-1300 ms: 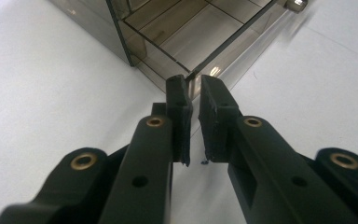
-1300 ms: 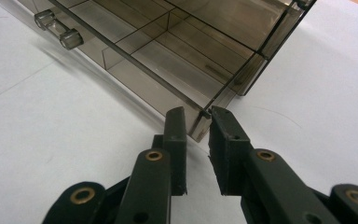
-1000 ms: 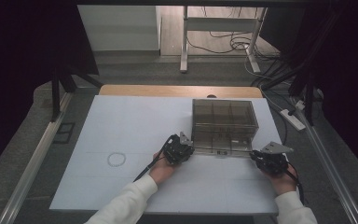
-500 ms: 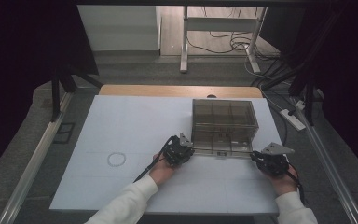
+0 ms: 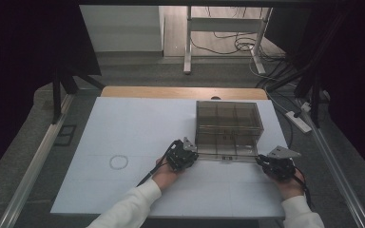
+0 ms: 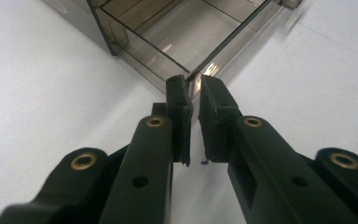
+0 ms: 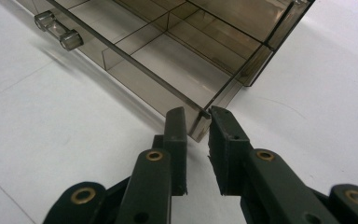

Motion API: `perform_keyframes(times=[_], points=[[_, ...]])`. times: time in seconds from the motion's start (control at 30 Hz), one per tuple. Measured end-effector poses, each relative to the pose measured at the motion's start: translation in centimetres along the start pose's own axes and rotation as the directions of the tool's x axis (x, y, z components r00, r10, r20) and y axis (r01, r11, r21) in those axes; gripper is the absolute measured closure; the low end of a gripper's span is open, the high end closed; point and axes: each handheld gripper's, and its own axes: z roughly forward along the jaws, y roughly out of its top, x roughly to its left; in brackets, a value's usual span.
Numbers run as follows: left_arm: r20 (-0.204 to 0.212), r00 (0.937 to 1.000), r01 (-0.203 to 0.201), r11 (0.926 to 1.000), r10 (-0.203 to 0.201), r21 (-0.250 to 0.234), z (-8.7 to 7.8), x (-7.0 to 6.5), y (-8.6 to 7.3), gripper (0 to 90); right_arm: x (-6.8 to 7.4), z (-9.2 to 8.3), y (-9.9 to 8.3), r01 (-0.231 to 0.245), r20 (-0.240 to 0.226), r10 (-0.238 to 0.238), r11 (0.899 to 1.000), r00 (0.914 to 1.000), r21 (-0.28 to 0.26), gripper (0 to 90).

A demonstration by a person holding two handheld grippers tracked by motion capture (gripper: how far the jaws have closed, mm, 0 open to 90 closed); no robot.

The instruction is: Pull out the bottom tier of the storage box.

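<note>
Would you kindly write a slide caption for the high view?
Left gripper and right gripper pinch the front corners of a smoky clear drawer on the white table.

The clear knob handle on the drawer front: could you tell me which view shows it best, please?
The right gripper view: the clear handle stands out from the front of the pulled-out drawer, near and sharp. The high view gives the handle as a tiny blur. The left gripper view looks along the drawer corner, away from the handle.
</note>
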Motion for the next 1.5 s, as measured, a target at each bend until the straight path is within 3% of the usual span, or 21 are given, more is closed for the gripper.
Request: perform_keyframes(times=[1.5], points=[[0.016,0.9996,-0.021,0.9997,0.021,0.016,-0.5,-1.2,-0.9,82.3,0.8,-1.0,-0.9,0.006,-0.012,-0.006,1.000,0.9999,0.008,76.9]])
